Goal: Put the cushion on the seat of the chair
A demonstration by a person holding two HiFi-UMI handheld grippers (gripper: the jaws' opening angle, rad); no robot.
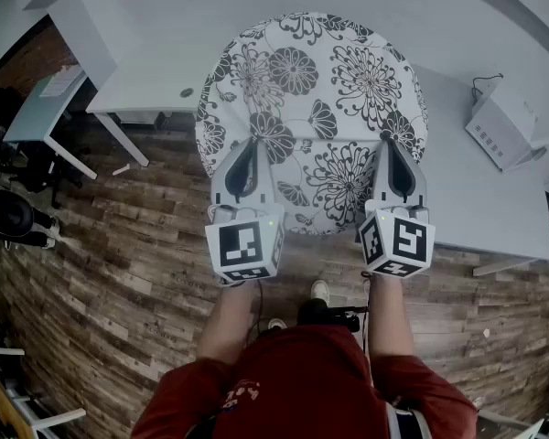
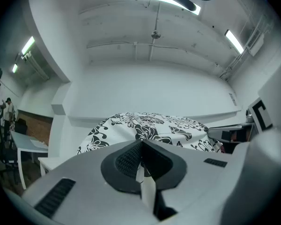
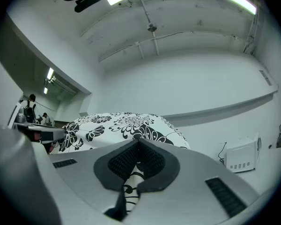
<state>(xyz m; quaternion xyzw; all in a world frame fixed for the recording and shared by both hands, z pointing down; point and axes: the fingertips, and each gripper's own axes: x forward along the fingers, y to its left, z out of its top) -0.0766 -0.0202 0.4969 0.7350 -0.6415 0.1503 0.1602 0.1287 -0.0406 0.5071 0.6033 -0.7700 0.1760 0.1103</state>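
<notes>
So at this point I had the cushion (image 1: 316, 90) up in front of me with both grippers, and it wasn't on any chair seat yet. It's the round white one with the black flower print. From my head view it covered part of the white table (image 1: 494, 199), and its near edge hung out over the wood floor (image 1: 119, 263). I honestly couldn't tell whether the far side was touching the tabletop or just floating above it.

The left gripper (image 1: 248, 146) was clamped down on the near edge of the cushion, toward its left side. In the left gripper view you could see a strip of the fabric squeezed between the dark pads (image 2: 126, 161). The right gripper (image 1: 390, 146) had closed on the same edge further along, with flowered fabric poking out between its pads (image 3: 152, 161).

Why two grips spaced apart? My guess is that a floppy round thing like this folds in half if you pinch it at one spot. Holding the rim in two places kept it spread out and level enough to set down flat.

I couldn't pick out the chair in any view, so next I'd need to turn and find the seat. The main risk is the rim slipping out of a pinch.
</notes>
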